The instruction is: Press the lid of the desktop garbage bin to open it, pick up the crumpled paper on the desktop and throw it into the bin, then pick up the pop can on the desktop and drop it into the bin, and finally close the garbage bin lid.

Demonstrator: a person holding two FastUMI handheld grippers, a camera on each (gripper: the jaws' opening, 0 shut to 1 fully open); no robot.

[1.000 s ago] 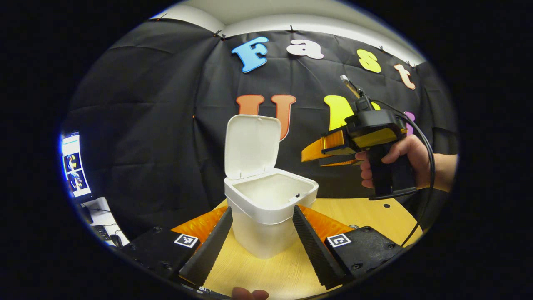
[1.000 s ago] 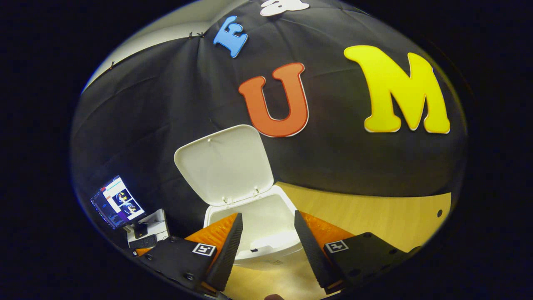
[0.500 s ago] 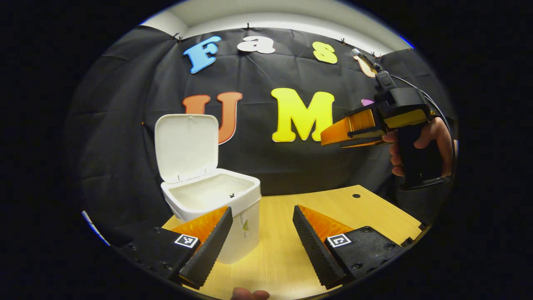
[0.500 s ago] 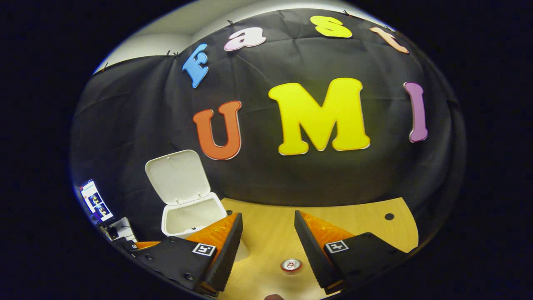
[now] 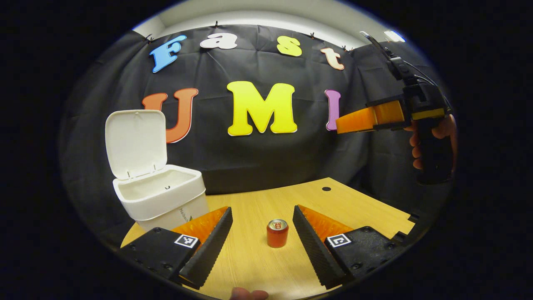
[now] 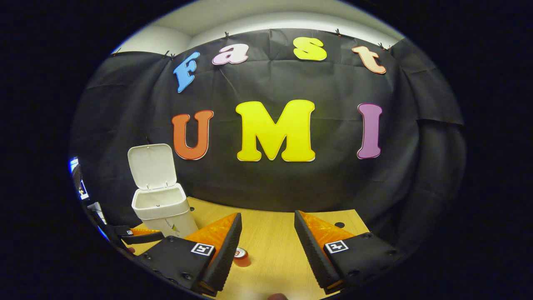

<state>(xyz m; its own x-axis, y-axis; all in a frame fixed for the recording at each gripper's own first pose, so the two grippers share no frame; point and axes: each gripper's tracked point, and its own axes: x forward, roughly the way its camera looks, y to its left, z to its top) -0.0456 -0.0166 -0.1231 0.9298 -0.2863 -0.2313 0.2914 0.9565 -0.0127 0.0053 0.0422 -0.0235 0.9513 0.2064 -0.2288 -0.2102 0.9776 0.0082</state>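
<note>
The white bin (image 5: 166,204) stands on the left of the wooden table (image 5: 345,208), its lid (image 5: 135,139) hinged upright and open. A red pop can (image 5: 277,233) stands upright on the table, a little ahead of my open left gripper (image 5: 261,210) and in line with the gap between its fingers, untouched. High at the right, a hand (image 5: 433,137) holds the right gripper (image 5: 354,121) in the air. In the right gripper view, my right gripper (image 6: 266,216) is open and empty above the table. The can (image 6: 241,256) peeks out beside its left finger, and the bin (image 6: 160,208) stands far left.
The black cloth wall closes off the back of the table. A cable hole (image 5: 326,188) sits near the table's far edge. A monitor (image 6: 79,187) shows past the table's left end. The left gripper (image 6: 139,236) shows low at the left in the right gripper view.
Both grippers have drawn back from the bin and swung right. The bin slid to the left of both views and the can came into sight. The right gripper rose to the right.
</note>
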